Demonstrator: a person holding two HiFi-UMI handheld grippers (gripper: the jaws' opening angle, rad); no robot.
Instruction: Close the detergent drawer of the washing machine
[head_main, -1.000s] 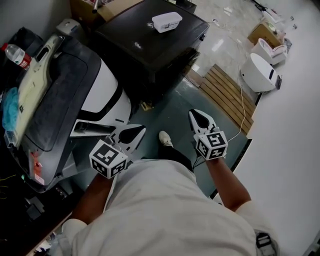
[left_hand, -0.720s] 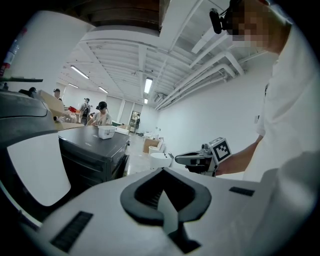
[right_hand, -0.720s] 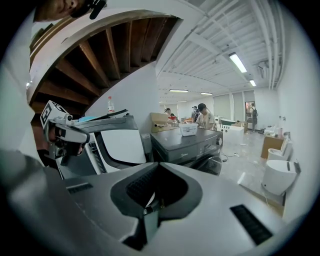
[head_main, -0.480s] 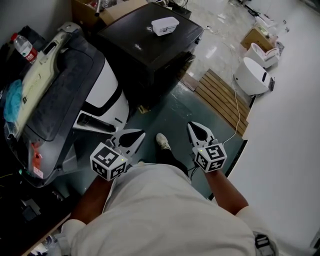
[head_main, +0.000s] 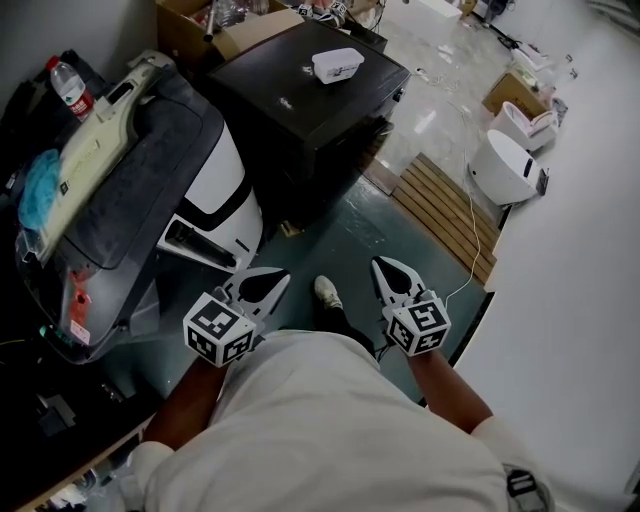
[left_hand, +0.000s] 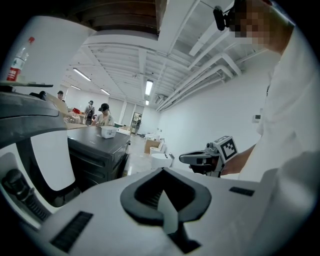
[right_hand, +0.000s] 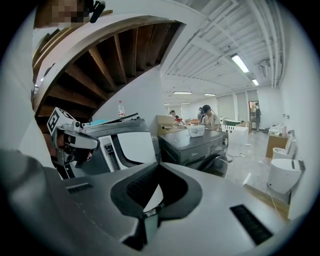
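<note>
Two grippers (head_main: 262, 285) (head_main: 393, 275), one bottle (head_main: 68, 85), one tub (head_main: 337, 64)

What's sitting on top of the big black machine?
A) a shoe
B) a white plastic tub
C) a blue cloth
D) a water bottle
B: a white plastic tub rests alone on the flat top of the black machine, near its far edge.

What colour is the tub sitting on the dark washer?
The tub is white, clearest in the head view.
</note>
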